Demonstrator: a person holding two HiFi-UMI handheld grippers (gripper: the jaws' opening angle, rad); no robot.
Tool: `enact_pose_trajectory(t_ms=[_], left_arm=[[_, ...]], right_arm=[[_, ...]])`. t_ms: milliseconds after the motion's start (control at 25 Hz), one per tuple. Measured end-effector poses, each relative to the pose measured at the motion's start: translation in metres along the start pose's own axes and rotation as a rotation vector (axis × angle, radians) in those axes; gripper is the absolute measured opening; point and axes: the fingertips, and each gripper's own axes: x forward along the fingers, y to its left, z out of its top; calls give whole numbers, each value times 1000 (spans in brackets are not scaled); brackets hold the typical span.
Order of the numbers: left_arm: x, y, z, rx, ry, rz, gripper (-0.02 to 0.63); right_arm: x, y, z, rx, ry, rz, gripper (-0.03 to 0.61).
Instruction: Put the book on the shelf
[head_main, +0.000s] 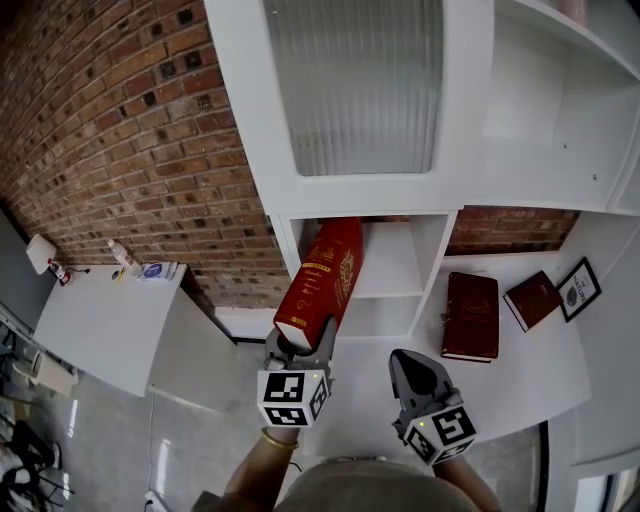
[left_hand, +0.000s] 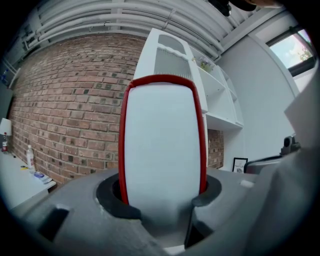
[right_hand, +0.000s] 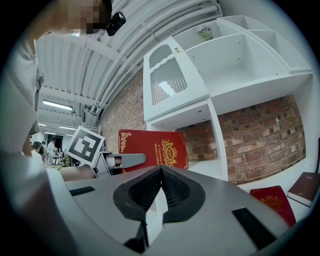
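A red book with gold print (head_main: 322, 283) is held upright by its lower end in my left gripper (head_main: 299, 352), its top leaning into the open white shelf compartment (head_main: 390, 262). In the left gripper view the book's white page edge (left_hand: 162, 145) fills the space between the jaws, which are shut on it. The right gripper view shows the same red book (right_hand: 152, 149) in front of the shelf compartment (right_hand: 200, 131). My right gripper (head_main: 408, 372) hangs to the right of the left one, shut and empty; its fingertips (right_hand: 161, 172) meet.
Two dark red books (head_main: 471, 315) (head_main: 531, 299) and a small framed picture (head_main: 579, 288) lie on the white counter (head_main: 500, 390) to the right. A white table (head_main: 105, 325) with a bottle stands left by the brick wall (head_main: 120, 150). A ribbed glass cabinet door (head_main: 355, 85) is above.
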Motion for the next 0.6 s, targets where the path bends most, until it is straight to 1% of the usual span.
enact_pose_trajectory(t_ms=[280, 600], left_arm=[[16, 0, 0, 15, 8, 19, 236], [35, -1, -2, 34, 18, 36, 236]], right_arm=[[2, -1, 2, -4, -8, 18, 6], [0, -3, 2, -2, -13, 12, 6]])
